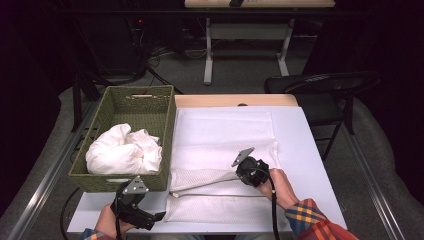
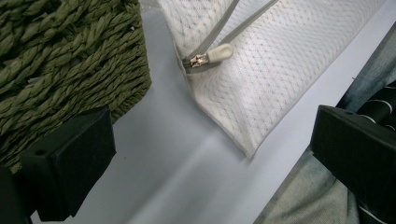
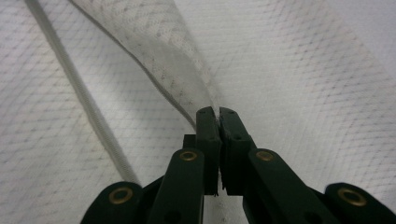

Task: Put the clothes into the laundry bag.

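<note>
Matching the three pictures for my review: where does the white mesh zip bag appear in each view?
High view: white mesh zip bag on the table, right of the green woven basket.
Left gripper view: upper right, zip pull showing.
Right gripper view: mesh all round.
Shared landmark: the grey zip tape.

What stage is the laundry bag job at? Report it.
Done: the mesh laundry bag lies flat on the table with its zipper run open. In hand: the right gripper is shut on the bag's upper flap, lifting it; the left gripper waits open near the zipper. Left: the white laundry sits in the green basket, not yet bagged.
</note>
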`<state>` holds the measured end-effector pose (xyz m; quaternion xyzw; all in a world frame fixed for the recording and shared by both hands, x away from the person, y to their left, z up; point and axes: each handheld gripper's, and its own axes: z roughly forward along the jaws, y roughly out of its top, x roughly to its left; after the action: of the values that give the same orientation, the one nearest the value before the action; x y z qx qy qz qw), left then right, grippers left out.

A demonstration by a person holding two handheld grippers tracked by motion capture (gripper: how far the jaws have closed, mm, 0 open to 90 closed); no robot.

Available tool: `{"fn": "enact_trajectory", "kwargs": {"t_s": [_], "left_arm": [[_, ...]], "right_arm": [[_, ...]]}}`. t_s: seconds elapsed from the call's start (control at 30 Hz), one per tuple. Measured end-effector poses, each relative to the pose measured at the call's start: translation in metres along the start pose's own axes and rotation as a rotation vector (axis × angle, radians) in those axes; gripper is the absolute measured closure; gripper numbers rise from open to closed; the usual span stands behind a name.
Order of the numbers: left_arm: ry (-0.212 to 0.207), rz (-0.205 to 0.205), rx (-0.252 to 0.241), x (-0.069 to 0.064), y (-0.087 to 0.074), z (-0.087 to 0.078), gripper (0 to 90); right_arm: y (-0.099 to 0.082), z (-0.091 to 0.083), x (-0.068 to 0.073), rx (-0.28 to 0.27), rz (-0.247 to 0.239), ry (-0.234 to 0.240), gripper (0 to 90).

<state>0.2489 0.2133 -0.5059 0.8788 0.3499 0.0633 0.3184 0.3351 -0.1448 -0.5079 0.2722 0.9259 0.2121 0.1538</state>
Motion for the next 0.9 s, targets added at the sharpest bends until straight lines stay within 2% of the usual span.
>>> {"fn": "enact_trajectory", "kwargs": {"t_s": [0.07, 0.13, 0.17, 0.27, 0.47, 0.6, 0.67, 0.77, 0.83, 0.9], "left_arm": [[0.0, 0.0, 0.0, 0.0, 0.0, 0.0, 0.0], [-0.002, 0.001, 0.002, 0.0, 0.0, 0.0, 0.0], [-0.001, -0.001, 0.001, 0.0, 0.0, 0.0, 0.0], [-0.003, 0.0, 0.0, 0.0, 0.0, 0.0, 0.0], [-0.008, 0.001, -0.001, 0.0, 0.0, 0.0, 0.0], [-0.01, 0.002, -0.001, 0.0, 0.0, 0.0, 0.0], [-0.01, 0.003, -0.002, 0.0, 0.0, 0.0, 0.0], [-0.01, 0.002, -0.003, 0.0, -0.001, 0.0, 0.0], [-0.01, 0.005, -0.001, 0.0, -0.001, 0.0, 0.0], [-0.011, 0.007, 0.0, 0.0, -0.001, 0.0, 0.0]], "right_arm": [[0.001, 0.002, -0.003, 0.001, 0.011, -0.016, 87.9], [0.001, 0.008, -0.004, 0.025, 0.015, -0.007, 86.2], [0.001, 0.012, -0.005, 0.039, 0.028, 0.001, 85.5], [0.002, 0.021, -0.006, 0.073, 0.02, 0.033, 78.9], [0.004, 0.027, -0.004, 0.097, -0.007, 0.104, 63.9], [0.007, 0.031, -0.003, 0.103, -0.019, 0.131, 59.1], [0.006, 0.033, -0.002, 0.104, -0.018, 0.153, 62.3], [0.006, 0.033, -0.001, 0.099, -0.021, 0.181, 73.6], [0.006, 0.032, -0.001, 0.098, -0.02, 0.182, 82.0], [0.006, 0.032, -0.001, 0.1, -0.017, 0.177, 85.8]]}}
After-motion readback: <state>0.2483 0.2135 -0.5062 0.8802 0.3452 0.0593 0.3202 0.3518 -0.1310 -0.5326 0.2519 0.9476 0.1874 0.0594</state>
